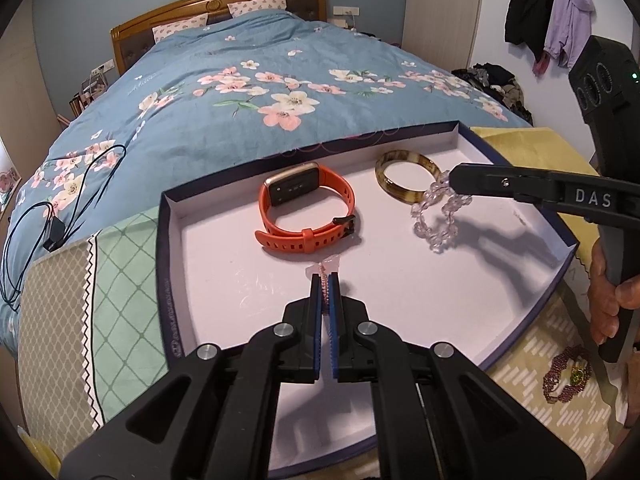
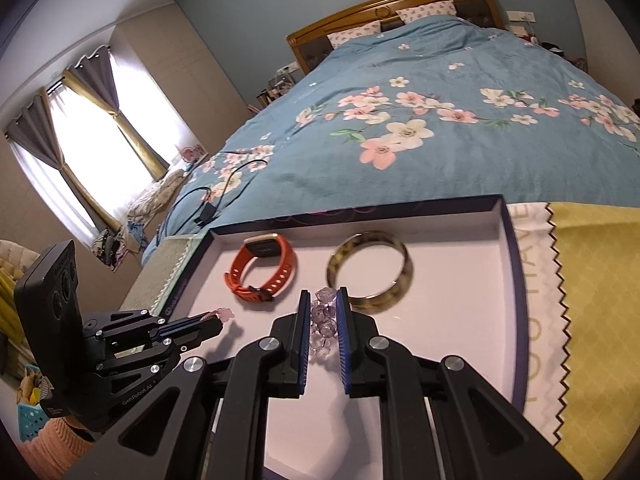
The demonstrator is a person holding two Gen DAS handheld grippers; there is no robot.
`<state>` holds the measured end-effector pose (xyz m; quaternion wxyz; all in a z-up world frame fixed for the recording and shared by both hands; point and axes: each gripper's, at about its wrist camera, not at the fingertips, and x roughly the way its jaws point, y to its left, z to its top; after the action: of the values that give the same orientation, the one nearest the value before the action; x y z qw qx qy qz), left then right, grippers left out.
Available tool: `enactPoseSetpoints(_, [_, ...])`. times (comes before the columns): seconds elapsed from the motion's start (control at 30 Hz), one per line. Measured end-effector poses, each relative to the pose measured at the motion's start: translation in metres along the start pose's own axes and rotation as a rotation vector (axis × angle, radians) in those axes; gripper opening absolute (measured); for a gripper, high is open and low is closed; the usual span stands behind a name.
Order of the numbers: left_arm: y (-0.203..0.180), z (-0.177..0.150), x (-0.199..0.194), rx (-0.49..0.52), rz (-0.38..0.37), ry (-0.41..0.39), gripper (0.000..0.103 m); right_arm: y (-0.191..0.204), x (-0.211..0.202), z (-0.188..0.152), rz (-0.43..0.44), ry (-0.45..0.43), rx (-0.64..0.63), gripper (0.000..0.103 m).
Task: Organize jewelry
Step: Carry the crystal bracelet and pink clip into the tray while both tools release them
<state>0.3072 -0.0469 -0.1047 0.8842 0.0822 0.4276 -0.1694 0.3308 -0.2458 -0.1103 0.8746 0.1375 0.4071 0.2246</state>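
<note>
A shallow box tray with a white floor and dark rim (image 1: 170,264) (image 2: 508,248) lies on the bed's end. In it lie an orange smartwatch (image 1: 306,210) (image 2: 262,268) and a brown horn-pattern bangle (image 1: 404,178) (image 2: 368,276). My left gripper (image 1: 326,280) (image 2: 218,320) is shut on a thin pink chain in a clear bag (image 1: 326,270), over the tray's middle. My right gripper (image 2: 322,300) (image 1: 454,180) is shut on a clear crystal bead bracelet (image 1: 440,216) (image 2: 322,326), which hangs above the tray floor beside the bangle.
A dark red beaded piece with a green stone (image 1: 566,374) lies on the patterned cloth right of the tray. A yellow cloth (image 2: 592,320) lies right of the tray. A black cable (image 1: 52,216) lies on the blue floral duvet (image 1: 256,80).
</note>
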Motion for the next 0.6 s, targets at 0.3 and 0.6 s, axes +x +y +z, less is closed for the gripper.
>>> enactPoseSetpoints(0.3, [0.007, 0.004, 0.013, -0.029, -0.011, 0.029, 0.004, -0.009, 0.005, -0.003, -0.073, 0.033, 0.015, 0.013])
enactPoseSetpoints(0.6, [0.012, 0.004, 0.013, -0.057, -0.016, 0.016, 0.017, 0.002, -0.013, -0.004, -0.092, -0.017, -0.034, 0.038])
